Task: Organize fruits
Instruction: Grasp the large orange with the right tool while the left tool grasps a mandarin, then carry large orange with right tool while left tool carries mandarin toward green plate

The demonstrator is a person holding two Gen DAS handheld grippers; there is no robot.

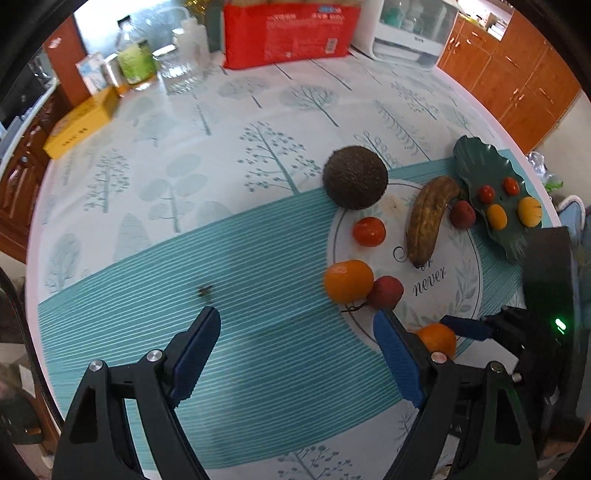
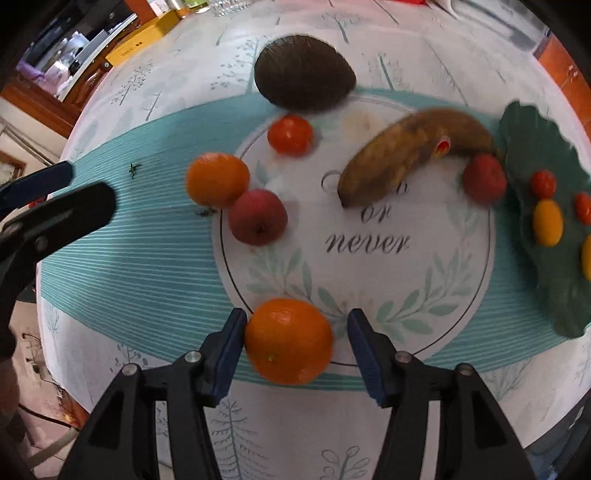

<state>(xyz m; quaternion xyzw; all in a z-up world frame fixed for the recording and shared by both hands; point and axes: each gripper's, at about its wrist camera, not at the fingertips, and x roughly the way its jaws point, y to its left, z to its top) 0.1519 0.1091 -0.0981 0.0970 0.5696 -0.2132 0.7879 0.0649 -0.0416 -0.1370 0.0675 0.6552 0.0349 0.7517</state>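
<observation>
Right gripper [image 2: 295, 341] first: your fingers bracket the orange [image 2: 289, 340] on the near rim of the round placemat [image 2: 424, 280], one pad touching, the other just clear. It's firm but rolls, so squeeze across its middle. Left gripper [image 1: 295, 338] hangs spread wide, empty.

Non-task clutter is sitting at the bench's [image 1: 147, 166] far edge, well beyond the fingers: red package [image 1: 288, 33], white appliance [image 1: 410, 33], glass jars [image 1: 181, 66], green-filled jar [image 1: 135, 61], yellow box [image 1: 83, 123] far left. Wooden cabinets [image 1: 509, 74] are showing behind right.
</observation>
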